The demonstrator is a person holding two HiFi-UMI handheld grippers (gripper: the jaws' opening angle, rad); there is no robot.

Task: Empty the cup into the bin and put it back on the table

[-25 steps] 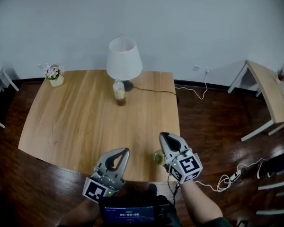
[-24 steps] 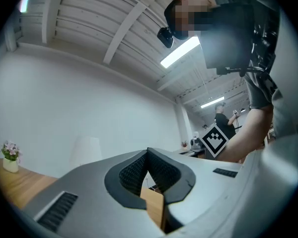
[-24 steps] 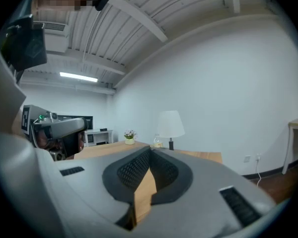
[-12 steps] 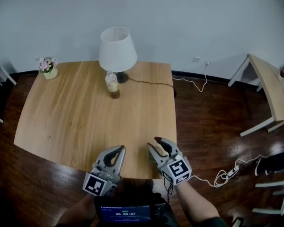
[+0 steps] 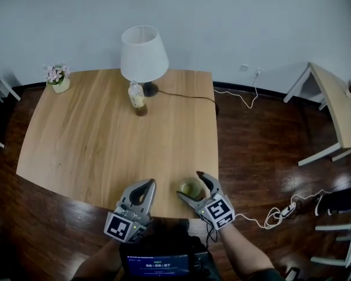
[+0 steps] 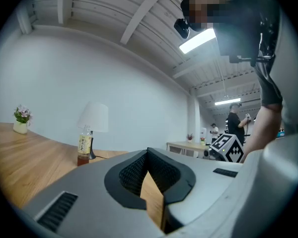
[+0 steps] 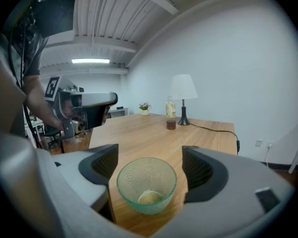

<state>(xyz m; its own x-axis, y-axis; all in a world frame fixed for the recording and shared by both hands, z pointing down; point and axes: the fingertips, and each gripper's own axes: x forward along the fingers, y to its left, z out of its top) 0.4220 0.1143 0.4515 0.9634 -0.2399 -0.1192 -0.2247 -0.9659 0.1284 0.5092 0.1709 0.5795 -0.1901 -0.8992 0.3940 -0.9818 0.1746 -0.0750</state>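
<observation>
One green glass cup [image 7: 147, 182] upright near the bench [image 5: 105, 139] edge, right claw [image 5: 191, 185] opening around it, pads clear, left claw [image 5: 149, 183] pressed together, empty

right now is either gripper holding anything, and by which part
Nothing is held. The small green glass cup stands between the right gripper's opening jaws, untouched; the left gripper is shut on nothing.

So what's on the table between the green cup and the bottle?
Nothing: the table from cup to bottle is bare wood, as the head view and right gripper view both show.
</observation>
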